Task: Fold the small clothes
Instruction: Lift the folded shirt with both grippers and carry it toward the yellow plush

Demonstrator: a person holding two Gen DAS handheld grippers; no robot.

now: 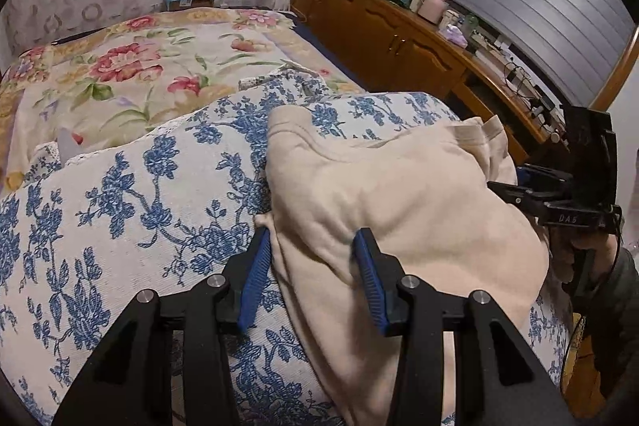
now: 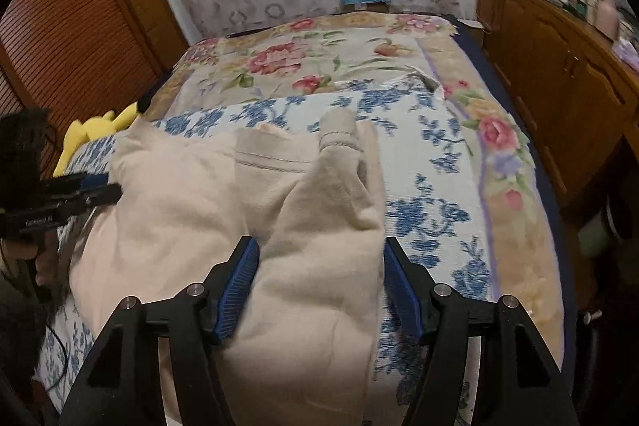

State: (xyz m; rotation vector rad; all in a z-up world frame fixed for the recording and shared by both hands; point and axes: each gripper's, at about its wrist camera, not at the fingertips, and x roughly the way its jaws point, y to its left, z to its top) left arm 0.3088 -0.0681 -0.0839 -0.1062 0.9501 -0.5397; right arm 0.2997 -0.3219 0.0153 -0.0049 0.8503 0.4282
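A cream garment (image 1: pixel 399 194) lies crumpled on a blue-flowered white cloth (image 1: pixel 139 186) spread over the bed. My left gripper (image 1: pixel 311 238) stands open over the garment's left edge: one blue pad is on the flowered cloth beside the edge, the other rests on top of the fabric. In the right wrist view the garment (image 2: pixel 191 194) bulges up between the blue pads of my right gripper (image 2: pixel 319 246), which is open wide around a raised fold. Each gripper shows in the other's view, the right gripper (image 1: pixel 515 186) at the garment's right side and the left gripper (image 2: pixel 100 190) at its left.
A bedspread with red flowers (image 1: pixel 139 66) covers the far half of the bed. A wooden sideboard (image 1: pixel 379 26) crowded with bottles and papers runs along the right. A louvred wooden door (image 2: pixel 72 26) and a yellow plush toy (image 2: pixel 92 134) are on the left.
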